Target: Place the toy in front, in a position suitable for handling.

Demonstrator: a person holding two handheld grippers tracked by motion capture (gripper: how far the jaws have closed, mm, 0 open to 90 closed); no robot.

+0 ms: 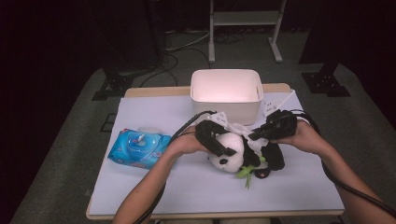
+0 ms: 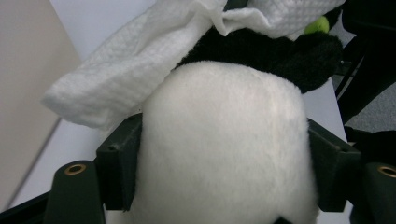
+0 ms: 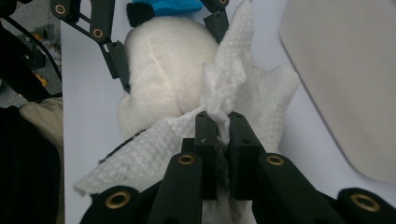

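Forearms reach in from the bottom of the high view, and we see both hands meet over a panda (image 1: 232,151) lying on the counter (image 1: 154,186), just in front of a white bin (image 1: 227,93). Our left tongs (image 1: 223,150) come from the left and sit across its white head; our right tongs (image 1: 258,134) come from the right, over its black body, where a white wipe (image 1: 229,123) is draped.

From the left tongs' own view we see what the high view cannot: the jaws stand wide, one pad pressed on each side of the panda's white head (image 2: 224,144), with the wipe (image 2: 126,70) draped over the top behind it and a black patch of plush beyond. From the right tongs' view we see the jaws almost shut, pinching a bunched fold of the wipe (image 3: 233,88) between them; the left tongs (image 3: 166,53) show farther off, clamped round the head (image 3: 163,74), and the bin's pale wall (image 3: 341,79) rises at the right.

Back in the high view we also see a blue pack (image 1: 138,148) lying to the left of the panda, well apart from it. A white sheet covers the counter, grey carpet lies around it, and the room behind is dark, with cables and a stand's legs on the floor.
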